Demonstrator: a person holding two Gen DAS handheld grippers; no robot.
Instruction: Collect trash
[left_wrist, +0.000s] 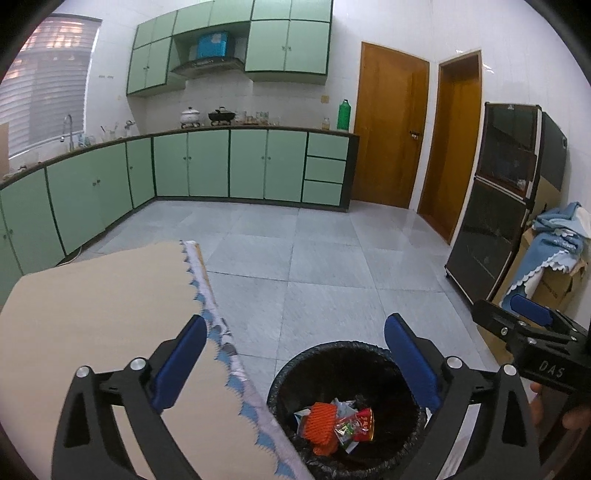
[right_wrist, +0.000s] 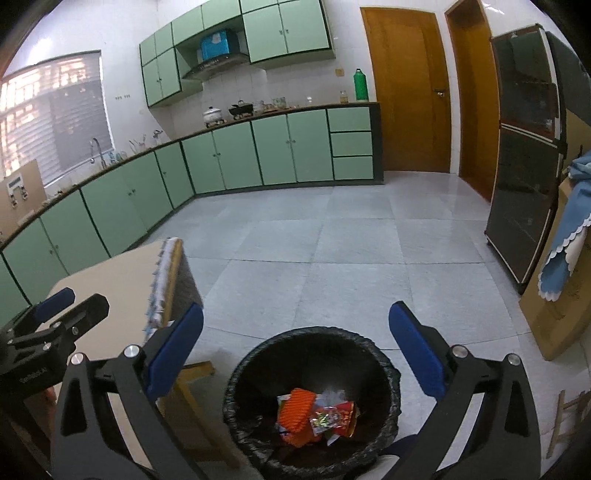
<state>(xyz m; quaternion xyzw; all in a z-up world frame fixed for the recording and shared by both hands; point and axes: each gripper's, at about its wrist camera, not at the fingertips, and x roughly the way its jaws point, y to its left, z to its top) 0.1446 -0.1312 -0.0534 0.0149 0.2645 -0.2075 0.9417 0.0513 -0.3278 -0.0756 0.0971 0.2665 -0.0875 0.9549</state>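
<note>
A: Your left gripper (left_wrist: 295, 362) and right gripper (right_wrist: 295, 347), both fingers spread, empty?
B: Yes. Trash (right_wrist: 314, 417) sits in the bin (right_wrist: 236, 391) on the floor beside the bench's (left_wrist: 92, 314) edge, so you hover above after dropping, probably

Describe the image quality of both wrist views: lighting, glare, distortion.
Left wrist view: strong fisheye bends the cabinets; the window blows out; the floor shines near the doors. Right wrist view: same curvature, black vignette corners, the trash bin interior dim but wrappers readable.
</note>
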